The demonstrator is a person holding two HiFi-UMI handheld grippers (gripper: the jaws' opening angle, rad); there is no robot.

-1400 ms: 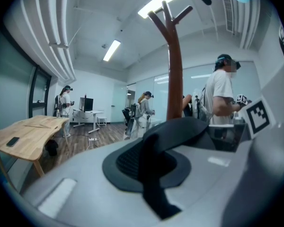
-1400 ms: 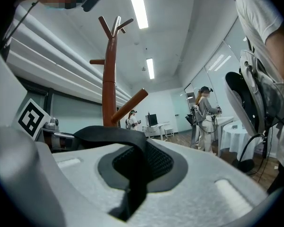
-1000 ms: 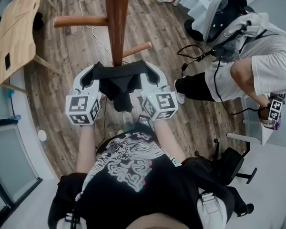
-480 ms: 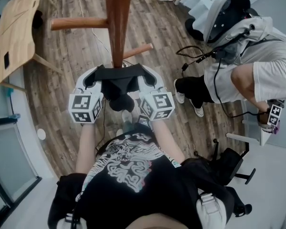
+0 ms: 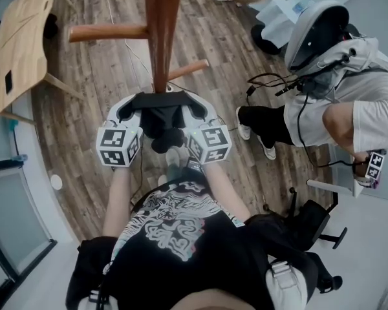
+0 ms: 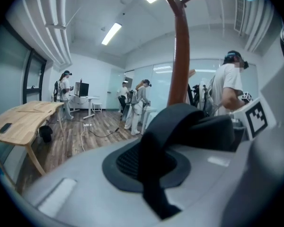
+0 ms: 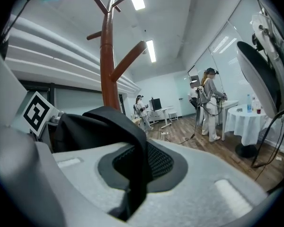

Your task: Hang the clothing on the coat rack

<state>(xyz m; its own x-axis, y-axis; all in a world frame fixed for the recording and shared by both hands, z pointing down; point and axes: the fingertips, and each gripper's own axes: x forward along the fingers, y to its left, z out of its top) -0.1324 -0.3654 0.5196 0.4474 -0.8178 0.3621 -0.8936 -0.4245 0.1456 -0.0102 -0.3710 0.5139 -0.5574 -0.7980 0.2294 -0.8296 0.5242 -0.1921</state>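
A black garment point(image 5: 159, 110) is stretched between my two grippers, right in front of the brown coat rack post point(image 5: 161, 31). The left gripper point(image 5: 127, 110) is shut on its left edge and the right gripper point(image 5: 198, 110) on its right edge. One rack peg point(image 5: 107, 31) sticks out to the left, a shorter peg point(image 5: 189, 68) to the right. In the left gripper view a black fold of the garment point(image 6: 166, 136) crosses the pad, with the post point(image 6: 180, 56) behind it. In the right gripper view the garment point(image 7: 125, 131) drapes over the pad beside the post point(image 7: 109, 65).
A wooden table point(image 5: 19, 44) stands at the left. A person in white with a headset point(image 5: 349, 82) is close on the right, with cables point(image 5: 265, 79) on the floor by their feet. An office chair point(image 5: 310, 228) is at the lower right. Other people point(image 6: 135, 100) stand farther off.
Both grippers have sunk a little and drawn slightly closer together, still holding the garment by the post. The person at the right has shifted.
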